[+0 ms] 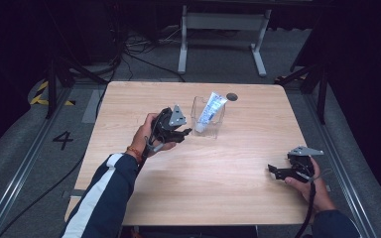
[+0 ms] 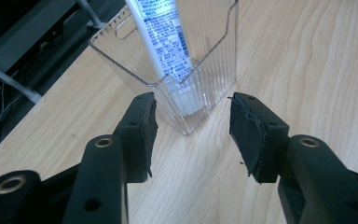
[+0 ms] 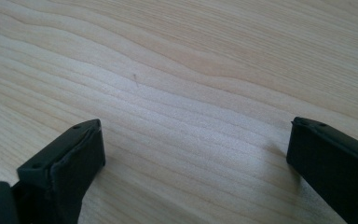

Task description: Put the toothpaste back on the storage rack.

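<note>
A clear plastic holder (image 1: 213,124) stands near the middle of the wooden table (image 1: 193,198), with a white and blue tube (image 1: 210,112) leaning cap-down inside it. My left gripper (image 1: 184,133) sits just left of the holder, open and empty. Seen from the left gripper view, the holder (image 2: 214,60) and the tube (image 2: 165,42) stand just beyond my left gripper (image 2: 192,133), whose jaws are spread with nothing between them. My right gripper (image 1: 273,171) is open near the table's right front, low over bare wood. In the right gripper view my right gripper (image 3: 193,142) stands wide apart, empty.
A dark round grommet (image 1: 232,96) sits in the table behind the holder. Beyond the table are white desk legs (image 1: 182,44), cables on the grey floor and dark stands at both sides. A floor marking "4" (image 1: 62,139) lies to the left.
</note>
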`<state>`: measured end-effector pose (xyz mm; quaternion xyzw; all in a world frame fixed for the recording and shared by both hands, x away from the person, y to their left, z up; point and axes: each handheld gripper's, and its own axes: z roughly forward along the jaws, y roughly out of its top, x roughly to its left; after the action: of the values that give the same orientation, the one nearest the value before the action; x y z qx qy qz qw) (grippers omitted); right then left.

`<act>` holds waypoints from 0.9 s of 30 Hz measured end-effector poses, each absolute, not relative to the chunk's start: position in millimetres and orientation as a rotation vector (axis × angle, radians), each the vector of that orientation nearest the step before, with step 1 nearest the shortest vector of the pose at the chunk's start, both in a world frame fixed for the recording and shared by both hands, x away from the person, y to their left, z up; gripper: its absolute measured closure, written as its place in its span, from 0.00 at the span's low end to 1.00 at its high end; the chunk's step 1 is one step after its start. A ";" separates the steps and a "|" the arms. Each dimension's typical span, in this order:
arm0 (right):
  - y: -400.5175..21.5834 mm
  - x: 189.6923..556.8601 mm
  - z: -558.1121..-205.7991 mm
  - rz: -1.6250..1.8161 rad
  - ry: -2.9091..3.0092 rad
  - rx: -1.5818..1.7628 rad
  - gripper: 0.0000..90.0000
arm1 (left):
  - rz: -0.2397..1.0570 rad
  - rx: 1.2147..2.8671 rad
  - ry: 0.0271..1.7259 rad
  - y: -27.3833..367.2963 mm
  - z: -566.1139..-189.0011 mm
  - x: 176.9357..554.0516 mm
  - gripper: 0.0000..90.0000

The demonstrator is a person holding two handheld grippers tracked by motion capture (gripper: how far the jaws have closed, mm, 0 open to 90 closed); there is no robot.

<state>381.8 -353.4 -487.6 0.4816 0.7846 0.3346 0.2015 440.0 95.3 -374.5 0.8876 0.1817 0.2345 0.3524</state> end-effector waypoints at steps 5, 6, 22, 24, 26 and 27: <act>-353.4 381.8 -487.6 0.935 2.192 1.345 0.05 | 0.622 2.320 0.443 101.2 -375.3 433.4 0.57; -353.4 381.8 -487.6 0.934 2.192 1.345 0.05 | 0.620 2.324 0.447 102.7 -375.5 431.9 0.57; -353.4 381.8 -487.6 0.935 2.192 1.345 0.05 | 0.657 2.381 0.479 139.8 -390.2 412.1 0.53; -353.4 381.8 -487.6 0.934 2.192 1.344 0.05 | 0.652 2.386 0.497 146.6 -393.7 409.4 0.53; -353.4 381.8 -487.6 0.934 2.192 1.345 0.05 | 0.669 2.392 0.510 151.8 -396.5 407.1 0.52; -353.4 381.8 -487.6 0.934 2.191 1.345 0.05 | 0.683 2.398 0.517 155.7 -399.0 405.9 0.52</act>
<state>381.8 -353.4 -487.6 0.4814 0.7846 0.3346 0.2016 405.9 155.7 -399.0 0.9003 0.1942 0.2563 0.2934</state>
